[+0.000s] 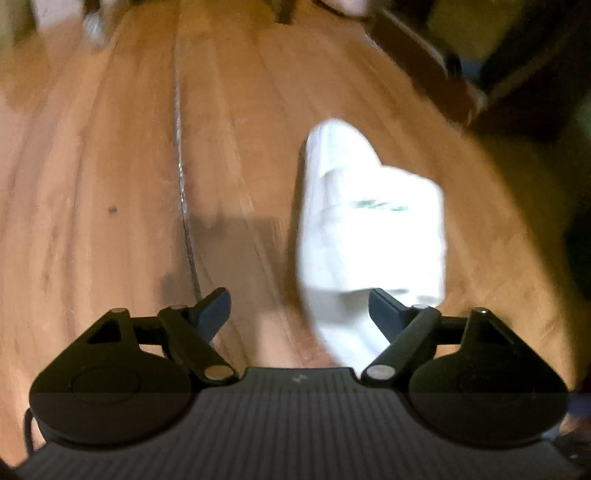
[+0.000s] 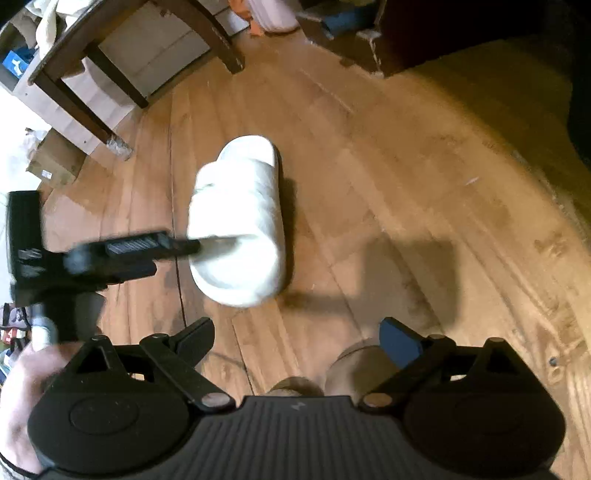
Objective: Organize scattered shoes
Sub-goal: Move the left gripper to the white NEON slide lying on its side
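Observation:
A white slide slipper (image 1: pixel 365 236) lies on the wooden floor (image 1: pixel 110 184), toe pointing away. My left gripper (image 1: pixel 299 310) is open just above its heel end, the right finger (image 1: pixel 384 314) over the slipper and the left finger (image 1: pixel 214 310) over bare floor. In the right wrist view the same slipper (image 2: pixel 240 221) lies ahead and the left gripper (image 2: pixel 207 247) reaches in from the left, blurred, its tip over the slipper. My right gripper (image 2: pixel 297 343) is open and empty above the floor, short of the slipper.
A dark wooden chair (image 2: pixel 110 74) stands at the back left before cardboard boxes (image 2: pixel 55 166). Dark furniture (image 2: pixel 443 33) lines the back right. A floor seam (image 1: pixel 184 206) runs left of the slipper. A bare foot (image 2: pixel 351 373) shows between my right fingers.

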The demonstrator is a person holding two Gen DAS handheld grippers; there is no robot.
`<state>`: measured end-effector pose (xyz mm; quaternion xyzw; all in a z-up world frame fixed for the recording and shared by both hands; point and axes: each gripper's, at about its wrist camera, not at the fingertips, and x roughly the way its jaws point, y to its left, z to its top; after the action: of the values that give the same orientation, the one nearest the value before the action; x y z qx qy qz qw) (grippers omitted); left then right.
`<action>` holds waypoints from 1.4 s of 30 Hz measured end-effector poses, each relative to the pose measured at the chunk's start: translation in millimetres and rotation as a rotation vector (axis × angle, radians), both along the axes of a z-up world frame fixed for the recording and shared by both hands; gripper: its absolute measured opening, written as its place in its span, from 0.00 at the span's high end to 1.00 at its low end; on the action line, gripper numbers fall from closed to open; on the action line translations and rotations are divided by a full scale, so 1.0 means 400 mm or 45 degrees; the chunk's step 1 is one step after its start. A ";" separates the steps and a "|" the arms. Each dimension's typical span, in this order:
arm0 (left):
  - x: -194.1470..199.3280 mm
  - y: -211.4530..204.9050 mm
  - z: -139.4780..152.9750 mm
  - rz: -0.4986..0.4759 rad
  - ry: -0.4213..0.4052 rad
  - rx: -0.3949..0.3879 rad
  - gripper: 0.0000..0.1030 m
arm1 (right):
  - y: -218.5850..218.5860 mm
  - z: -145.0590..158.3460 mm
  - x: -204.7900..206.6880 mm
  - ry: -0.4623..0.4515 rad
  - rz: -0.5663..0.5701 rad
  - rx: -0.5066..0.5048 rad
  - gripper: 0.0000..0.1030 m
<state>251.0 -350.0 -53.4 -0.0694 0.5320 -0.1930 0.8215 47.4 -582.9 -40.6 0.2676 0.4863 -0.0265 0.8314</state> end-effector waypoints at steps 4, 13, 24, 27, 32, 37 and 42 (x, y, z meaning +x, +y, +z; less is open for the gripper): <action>0.033 0.016 0.009 -0.014 0.030 0.000 0.20 | 0.007 -0.013 0.004 0.032 0.010 -0.022 0.06; 0.081 -0.092 0.019 -0.074 0.018 -0.085 0.09 | 0.030 -0.027 0.059 0.046 0.042 -0.045 0.06; 0.182 -0.055 -0.077 0.123 0.199 -0.119 0.09 | 0.118 -0.058 0.046 0.084 0.115 -0.042 0.06; 0.171 0.005 -0.096 0.111 0.322 -0.307 0.31 | 0.126 -0.053 0.034 0.074 0.118 -0.028 0.06; 0.138 0.062 -0.092 0.106 0.383 -0.301 0.35 | 0.138 -0.049 0.039 0.068 0.119 -0.019 0.06; 0.159 0.112 -0.153 0.236 0.564 -0.322 0.00 | 0.174 -0.071 0.050 0.093 0.160 -0.012 0.06; 0.160 0.124 -0.192 0.268 0.655 -0.376 0.00 | 0.184 -0.069 0.049 0.088 0.158 -0.032 0.06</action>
<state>314.9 -300.5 -130.0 -0.2893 0.6786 -0.1581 0.6564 66.9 -509.2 -68.2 0.2254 0.5301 0.0097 0.8174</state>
